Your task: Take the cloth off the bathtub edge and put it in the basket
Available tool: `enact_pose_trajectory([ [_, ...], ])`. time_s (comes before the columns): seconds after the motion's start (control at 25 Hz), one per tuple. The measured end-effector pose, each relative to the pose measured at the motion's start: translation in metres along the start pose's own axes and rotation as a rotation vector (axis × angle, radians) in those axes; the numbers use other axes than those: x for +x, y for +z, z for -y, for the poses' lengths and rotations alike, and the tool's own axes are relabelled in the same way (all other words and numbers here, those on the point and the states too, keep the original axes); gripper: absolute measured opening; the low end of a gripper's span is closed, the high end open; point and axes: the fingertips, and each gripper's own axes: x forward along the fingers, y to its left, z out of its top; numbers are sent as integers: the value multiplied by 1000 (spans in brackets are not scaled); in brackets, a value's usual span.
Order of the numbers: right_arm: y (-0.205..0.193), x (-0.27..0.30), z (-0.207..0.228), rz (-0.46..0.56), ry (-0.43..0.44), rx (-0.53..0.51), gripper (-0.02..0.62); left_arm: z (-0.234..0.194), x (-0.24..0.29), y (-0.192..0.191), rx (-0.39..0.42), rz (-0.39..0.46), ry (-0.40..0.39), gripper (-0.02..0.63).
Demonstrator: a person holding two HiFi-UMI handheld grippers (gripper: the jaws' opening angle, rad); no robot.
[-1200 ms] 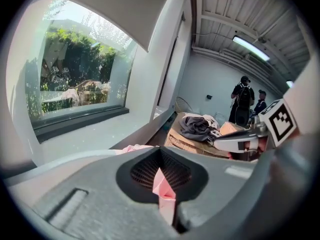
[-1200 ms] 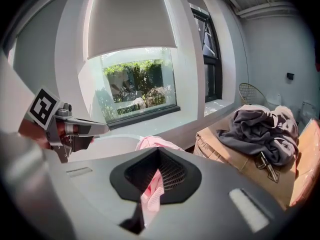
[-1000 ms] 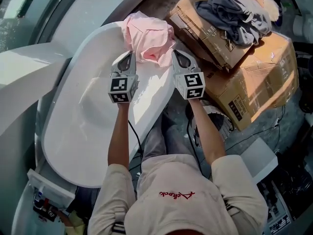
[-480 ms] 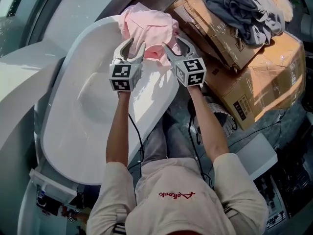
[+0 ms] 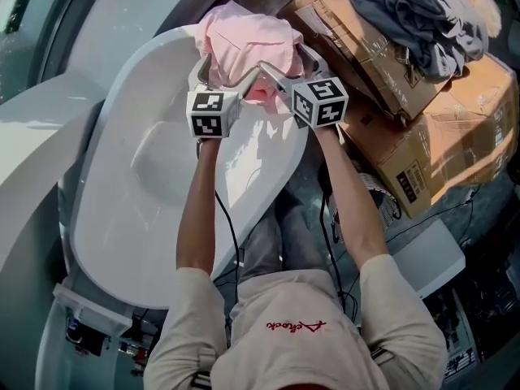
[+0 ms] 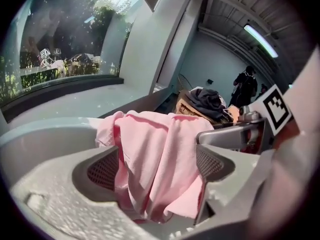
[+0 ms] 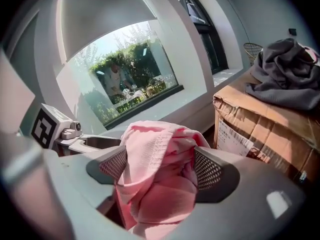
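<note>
A pink cloth (image 5: 244, 39) lies bunched over the far end of the white bathtub (image 5: 146, 177) rim. Both grippers reach over it side by side. My left gripper (image 5: 231, 70) is open, and its jaws have just been opening; they stand on either side of the cloth's left part (image 6: 155, 154). My right gripper (image 5: 284, 59) is open too, its jaws also just opened, with the cloth's right folds (image 7: 155, 184) bulging between the mesh pads (image 7: 207, 169). In the left gripper view, my left gripper (image 6: 156, 166) sees the right one's marker cube (image 6: 277, 109) beside it.
Cardboard boxes (image 5: 406, 96) stand right of the tub, with grey clothes (image 5: 422, 15) heaped on top. A small wire basket-like thing (image 7: 251, 48) shows far off by the window. A person in dark clothes (image 6: 245, 84) stands in the background.
Both grippers moved forward and down onto the pink cloth. Their jaws went from shut to wide open and now straddle it.
</note>
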Motion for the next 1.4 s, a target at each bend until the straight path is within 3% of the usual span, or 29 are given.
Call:
enact_pose_trajectory([
  [0.16, -3, 11, 5, -17, 10, -10, 404, -6, 16, -6, -9, -22, -14, 491],
  [0.32, -4, 20, 3, -29, 28, -15, 341, -8, 28, -10, -41, -27, -53, 467],
  [0.48, -3, 22, 2, -36, 74, -25, 297, 6, 32, -9, -54, -16, -133, 350],
  [0.6, 0, 21, -5, -44, 92, -95, 240, 21, 32, -7, -44, -3, -189, 220],
  [0.72, 5, 17, -13, -41, 97, -163, 143, 32, 31, -2, -46, 27, -203, 145],
  [0.84, 7, 12, -20, -39, 119, -159, 106, 39, 27, 0, -52, 45, -211, 107],
  [1.08, 18, -12, -38, 36, 142, -126, 98, 56, 3, 12, -6, 89, -240, 86],
  [1.4, 57, -65, -76, 138, 157, -183, 97, 83, -54, 50, 71, 179, -220, 84],
])
